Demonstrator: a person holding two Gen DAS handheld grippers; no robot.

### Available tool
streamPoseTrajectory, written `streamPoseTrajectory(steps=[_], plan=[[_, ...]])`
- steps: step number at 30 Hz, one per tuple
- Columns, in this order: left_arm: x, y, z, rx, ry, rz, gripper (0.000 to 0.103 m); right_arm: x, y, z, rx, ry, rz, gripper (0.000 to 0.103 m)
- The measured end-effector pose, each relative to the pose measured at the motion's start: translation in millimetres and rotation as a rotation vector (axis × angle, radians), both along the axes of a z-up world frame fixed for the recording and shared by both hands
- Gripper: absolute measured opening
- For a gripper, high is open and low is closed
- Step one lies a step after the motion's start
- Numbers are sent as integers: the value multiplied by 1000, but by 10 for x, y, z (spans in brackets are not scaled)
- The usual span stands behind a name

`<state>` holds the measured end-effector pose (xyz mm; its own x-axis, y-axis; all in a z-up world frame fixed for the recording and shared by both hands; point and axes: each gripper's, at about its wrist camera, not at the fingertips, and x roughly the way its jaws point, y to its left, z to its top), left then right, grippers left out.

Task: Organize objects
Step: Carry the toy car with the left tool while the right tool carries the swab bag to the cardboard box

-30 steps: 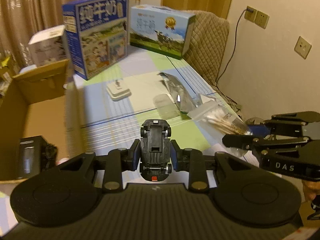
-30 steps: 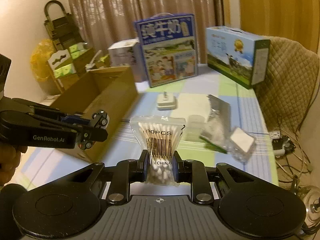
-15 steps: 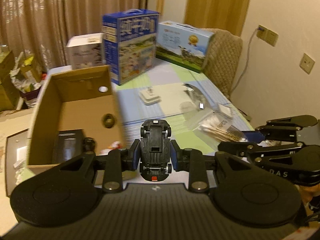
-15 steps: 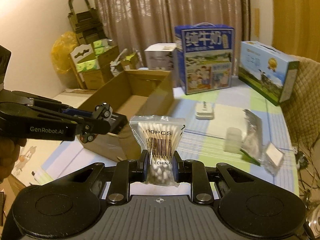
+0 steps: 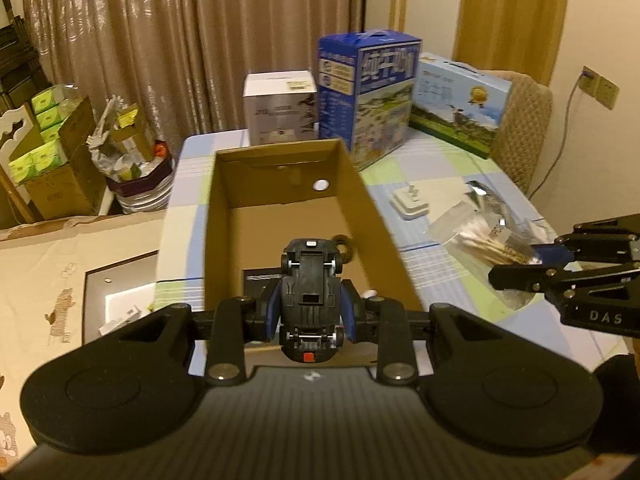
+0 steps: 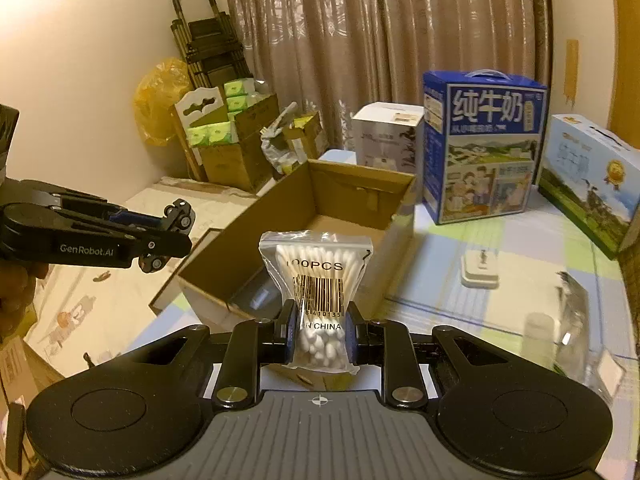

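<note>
My left gripper (image 5: pixel 310 312) is shut on a small toy car (image 5: pixel 311 280), held upside down with its black underside showing. It hangs over the near end of an open cardboard box (image 5: pixel 382 224) on the table. My right gripper (image 6: pixel 319 330) is shut on a clear bag of cotton swabs (image 6: pixel 316 276), just short of the same cardboard box (image 6: pixel 360 178). The right wrist view shows the left gripper (image 6: pixel 172 232) to the left of the box. In the left wrist view the right gripper (image 5: pixel 536 256) is off to the right with the swab bag (image 5: pixel 488 244).
A black item (image 5: pixel 260 280) lies in the box. Behind it stand a white carton (image 5: pixel 280 104), a blue milk carton (image 5: pixel 368 92) and a light blue carton (image 5: pixel 460 100). A white plug (image 5: pixel 410 204) and a foil pouch (image 5: pixel 486 196) lie to the right. Boxes crowd the floor at left.
Both grippers have swung left across the table with their loads. The cardboard box, earlier at the left edge of both views, now lies straight ahead of them.
</note>
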<state>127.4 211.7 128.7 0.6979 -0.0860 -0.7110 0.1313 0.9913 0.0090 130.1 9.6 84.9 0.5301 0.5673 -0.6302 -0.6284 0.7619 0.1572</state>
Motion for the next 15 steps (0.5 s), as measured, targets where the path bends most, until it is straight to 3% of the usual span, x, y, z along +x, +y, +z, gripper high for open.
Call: streamPoseTrajectory(steps=[15], plan=[[664,309,-501,-16,74,6,26,601,449,-320,33,58,-28,20]])
